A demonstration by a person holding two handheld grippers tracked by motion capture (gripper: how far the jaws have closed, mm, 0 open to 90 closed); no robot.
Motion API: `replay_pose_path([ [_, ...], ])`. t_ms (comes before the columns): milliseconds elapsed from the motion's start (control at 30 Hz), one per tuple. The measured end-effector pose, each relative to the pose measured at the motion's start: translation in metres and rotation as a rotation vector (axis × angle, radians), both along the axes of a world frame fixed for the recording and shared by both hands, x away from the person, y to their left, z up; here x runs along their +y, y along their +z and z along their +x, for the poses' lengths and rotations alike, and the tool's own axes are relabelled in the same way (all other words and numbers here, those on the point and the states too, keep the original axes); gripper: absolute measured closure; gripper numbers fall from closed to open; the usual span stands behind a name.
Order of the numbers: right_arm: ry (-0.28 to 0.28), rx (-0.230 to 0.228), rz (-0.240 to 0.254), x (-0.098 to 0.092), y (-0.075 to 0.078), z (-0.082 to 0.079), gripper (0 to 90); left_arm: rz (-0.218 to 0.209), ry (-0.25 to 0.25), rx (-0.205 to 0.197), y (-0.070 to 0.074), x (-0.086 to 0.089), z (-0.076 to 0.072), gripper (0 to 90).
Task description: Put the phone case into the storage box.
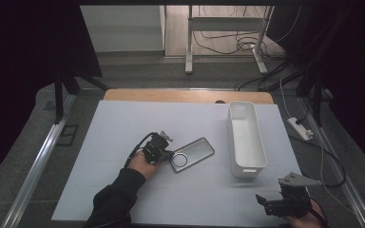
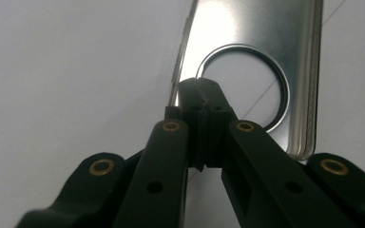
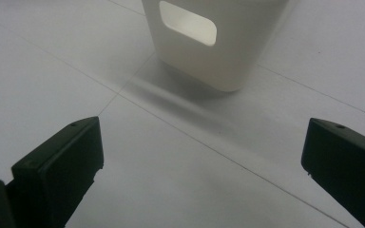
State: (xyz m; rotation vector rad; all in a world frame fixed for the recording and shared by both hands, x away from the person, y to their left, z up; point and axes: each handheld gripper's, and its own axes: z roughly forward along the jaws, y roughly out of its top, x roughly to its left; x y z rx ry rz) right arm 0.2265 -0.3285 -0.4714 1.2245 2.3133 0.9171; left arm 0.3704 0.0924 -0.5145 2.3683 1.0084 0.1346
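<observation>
Phone case (image 1: 193,153) lies flat mid-table (image 1: 123,123), at 9 o'clock of the white bin (image 1: 245,138). Your left gripper (image 1: 167,155) has its fingers pressed together on the case's near edge; lift level. Your right gripper (image 1: 274,203) idles, fingers spread wide, holding nothing.

tabletop (image 1: 123,142): white sheet over a wooden top, faint seams
metal plate (image 1: 197,151): flat near the middle, round hole at its near end
white bin (image 1: 245,140): long, standing right of the plate, apart from it
</observation>
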Motion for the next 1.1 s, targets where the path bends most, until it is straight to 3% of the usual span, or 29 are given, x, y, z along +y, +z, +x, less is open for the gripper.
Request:
replay_pose_path([
  [500,-0.002,0.002,0.001,0.0,0.0,0.0,0.8,0.011,0.041,-0.009,0.001,0.004,0.022,89.2],
  [1100,-0.003,0.005,0.008,-0.001,0.0,0.0,0.9,0.033,0.038,-0.026,0.002,-0.02,0.05,89.2],
])
